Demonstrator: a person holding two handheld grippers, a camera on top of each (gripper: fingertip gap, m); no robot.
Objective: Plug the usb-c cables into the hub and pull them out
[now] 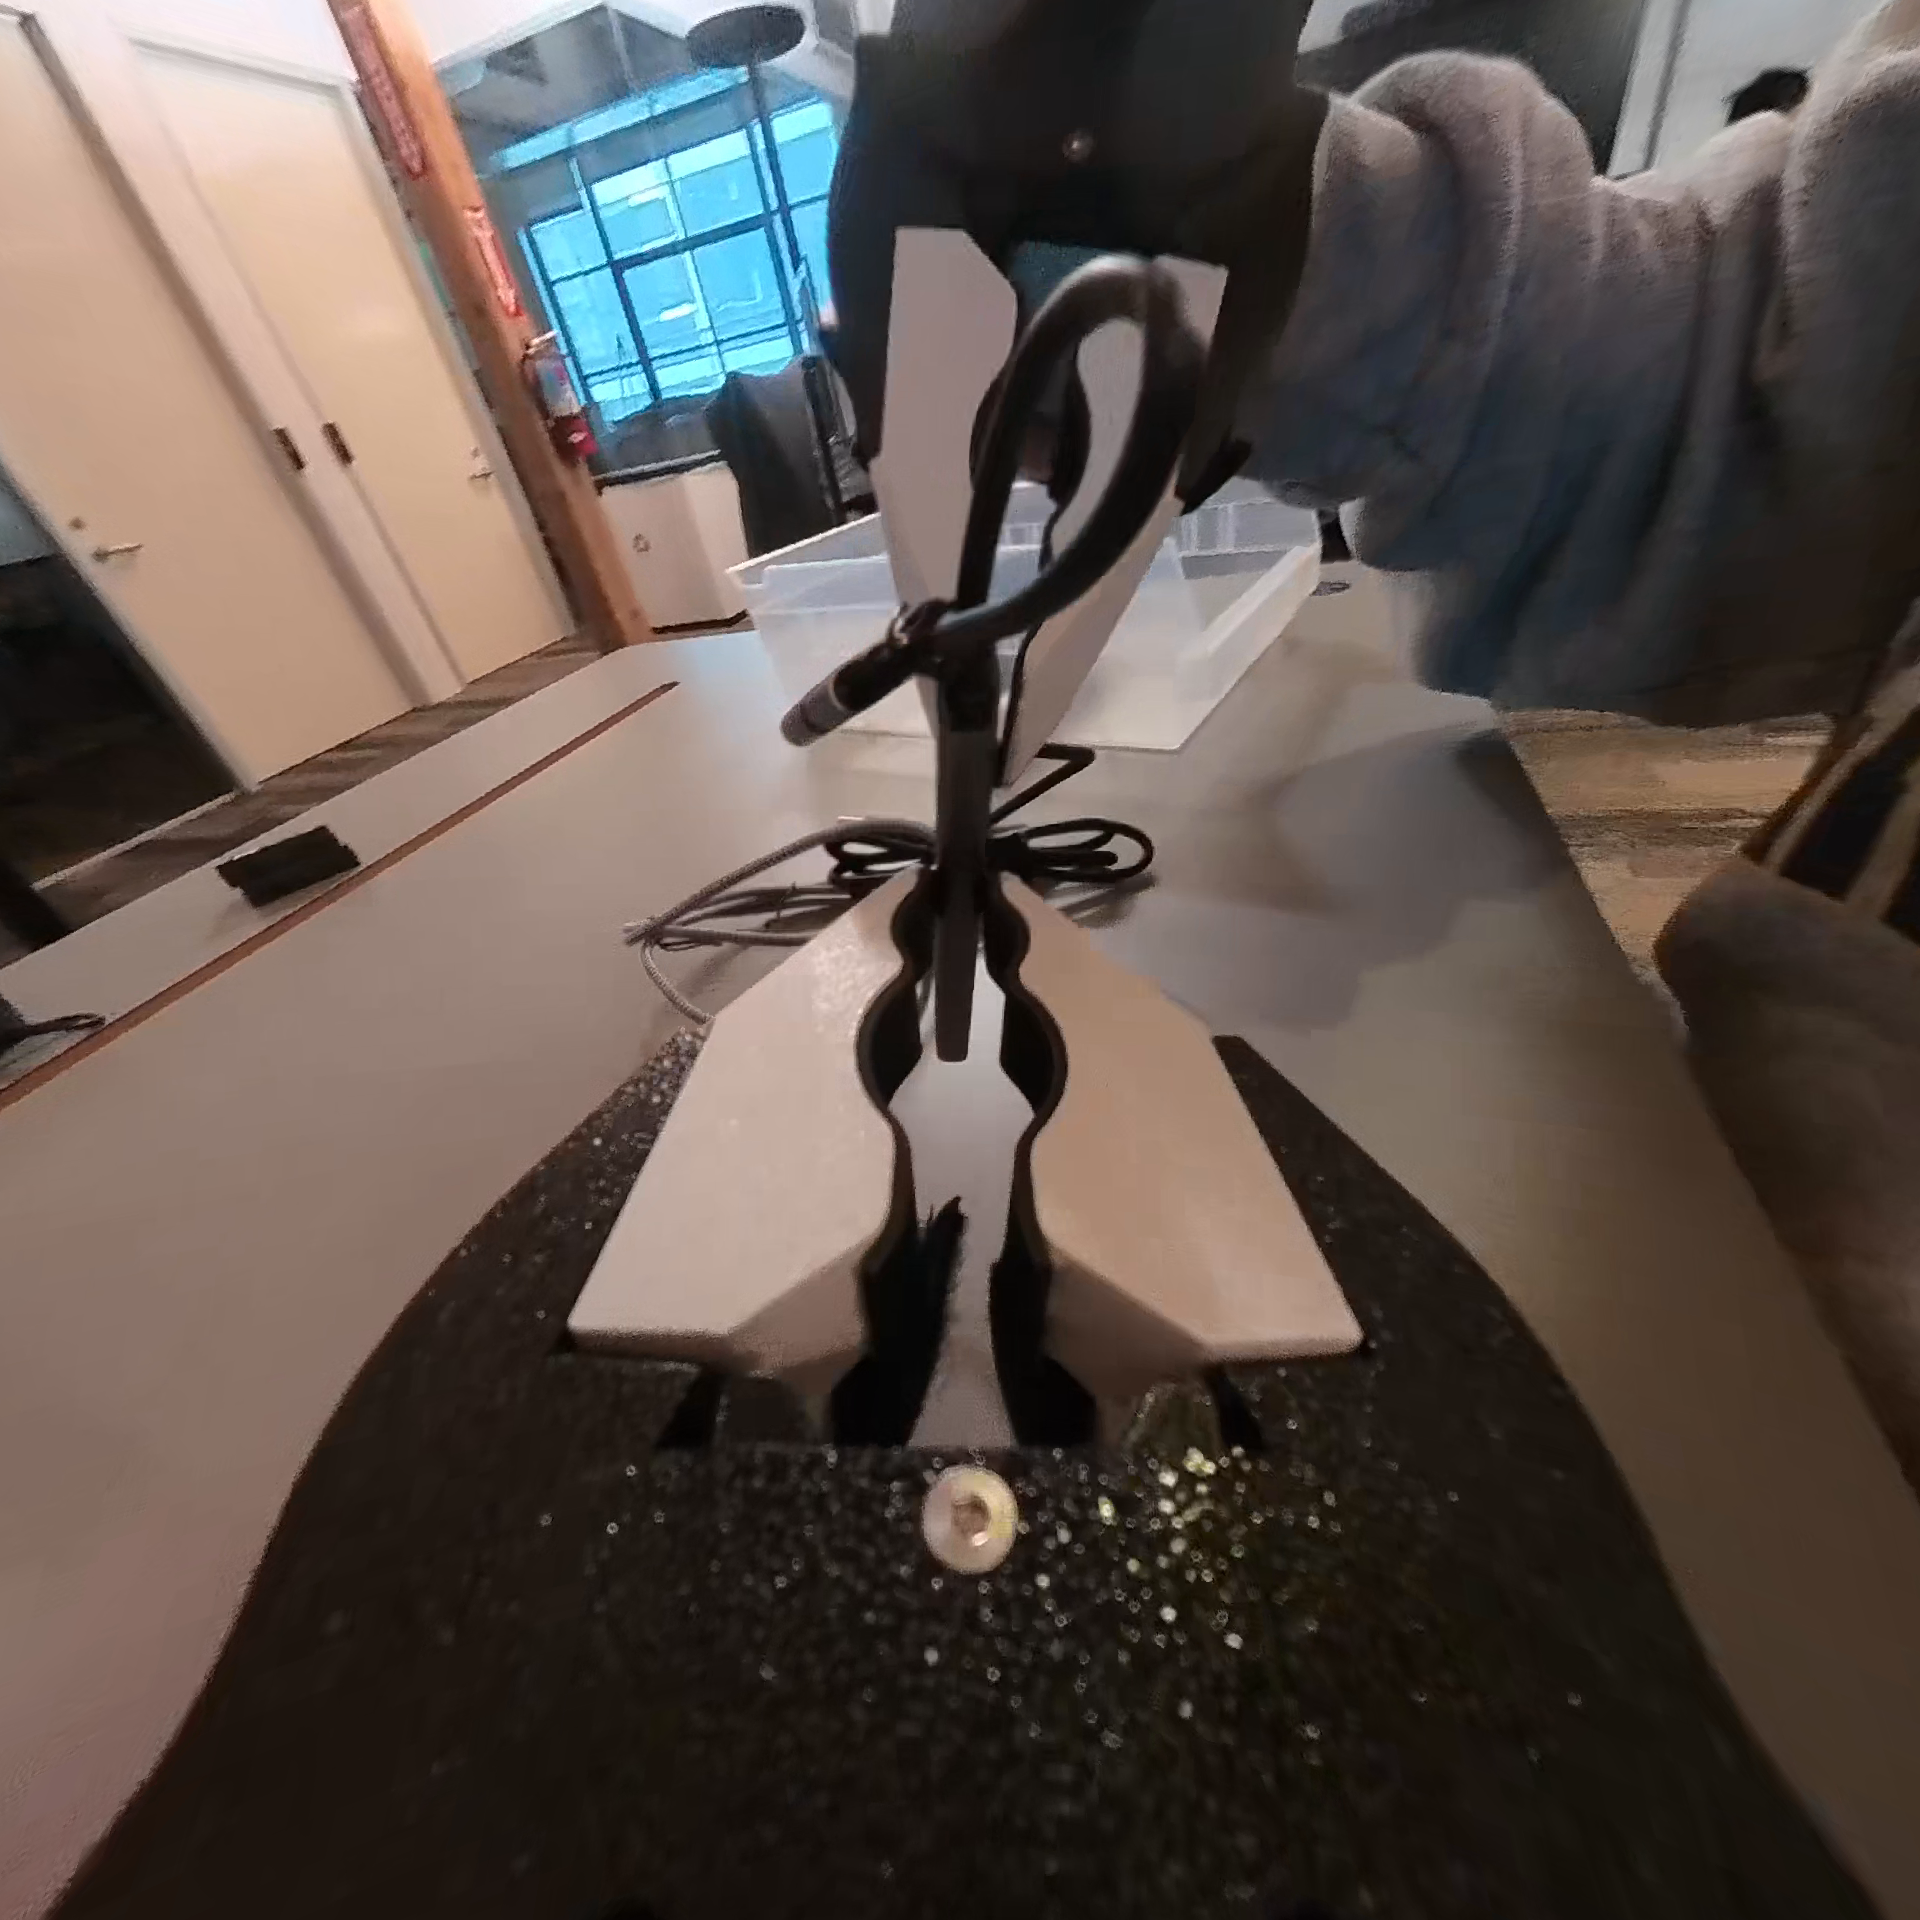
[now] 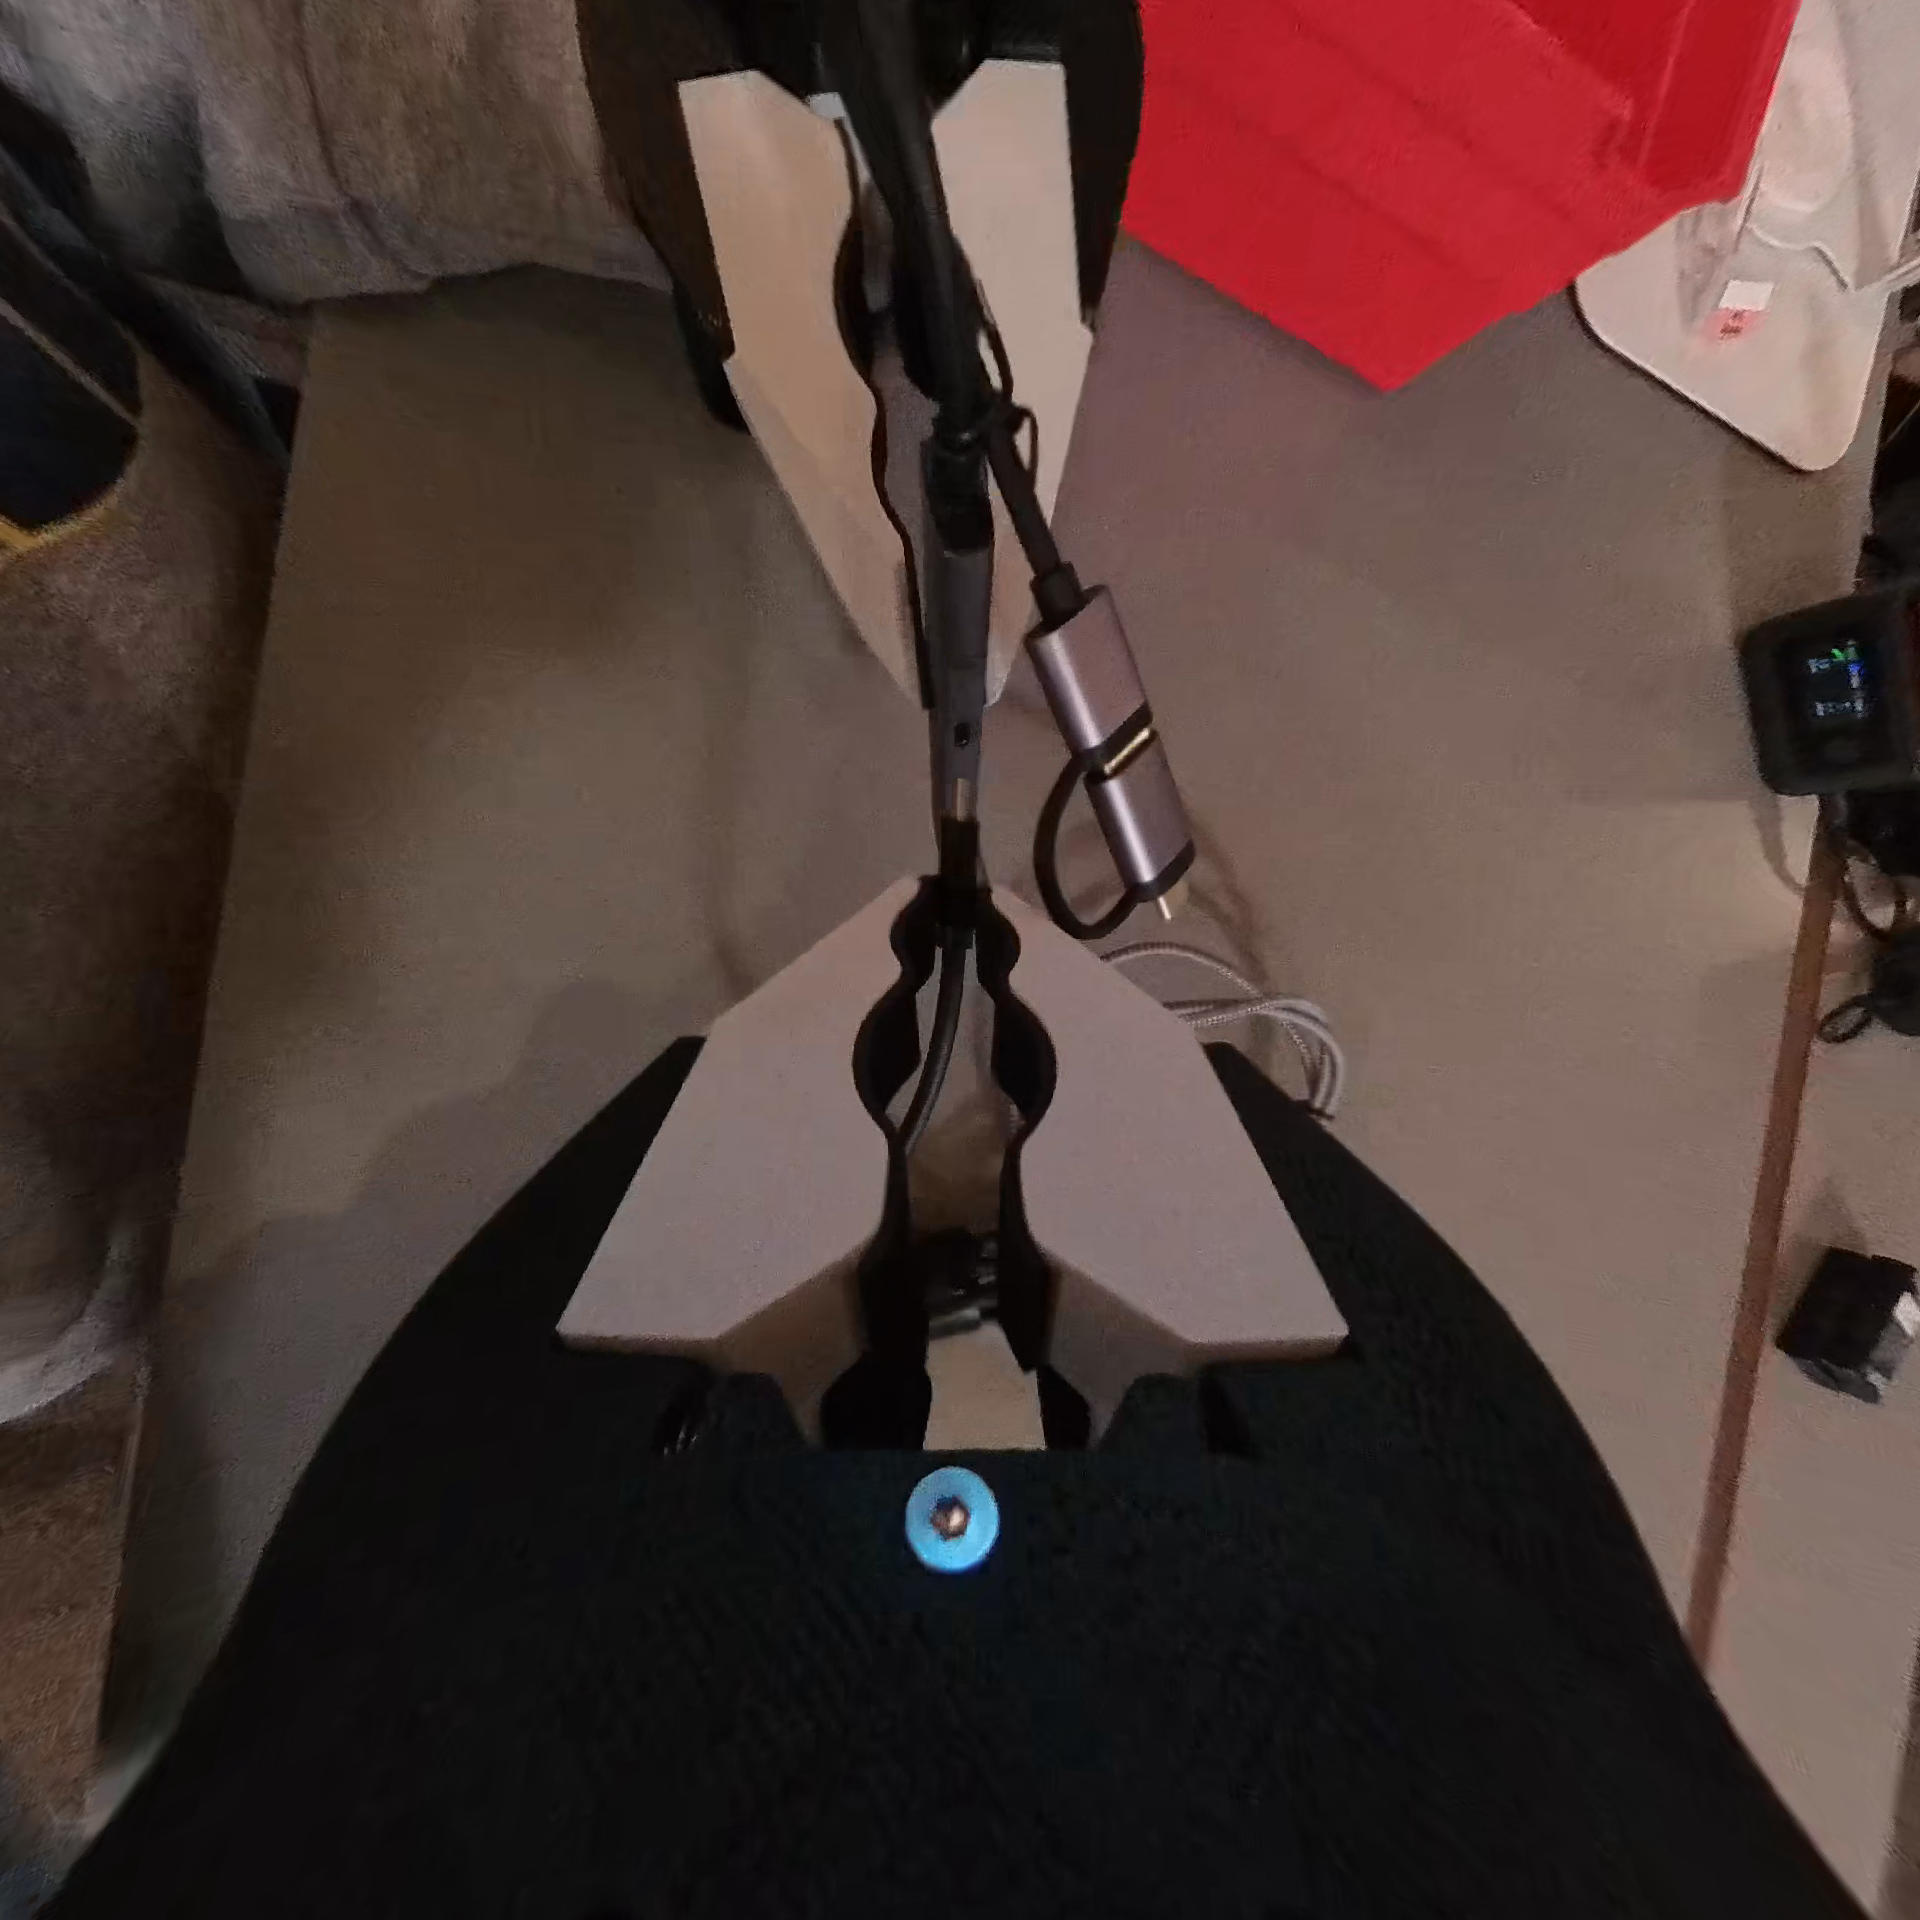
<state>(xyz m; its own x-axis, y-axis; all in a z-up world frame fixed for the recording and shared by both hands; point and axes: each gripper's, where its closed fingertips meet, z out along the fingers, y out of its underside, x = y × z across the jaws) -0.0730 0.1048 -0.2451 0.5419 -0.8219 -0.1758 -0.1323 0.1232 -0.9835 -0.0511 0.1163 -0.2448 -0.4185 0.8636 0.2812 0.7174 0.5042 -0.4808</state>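
My left gripper (image 1: 956, 920) is shut on a thin grey hub (image 1: 954, 873), which I see edge-on, standing up from the fingertips. In the right wrist view, the hub (image 2: 961, 644) sits between the left gripper's white fingers (image 2: 790, 364). My right gripper (image 2: 956, 904) is shut on a black USB-C cable plug (image 2: 961, 831). Its metal tip is at the hub's end port; I cannot tell how deep it sits. The hub's own lead ends in a grey connector (image 2: 1112, 748) that dangles free beside the hub. In the left wrist view, the right gripper (image 1: 971, 717) comes down from above.
A coiled black cable (image 1: 1039, 847) and a braided grey cable (image 1: 727, 925) lie on the grey table (image 1: 312, 1039). A clear plastic bin (image 1: 821, 603) stands behind them. A grey sleeve (image 1: 1558, 364) fills the right. A red cloth (image 2: 1403, 156) and a small screen device (image 2: 1839, 696) sit at the edges. Both grippers' tips are close together, under 4 cm apart.
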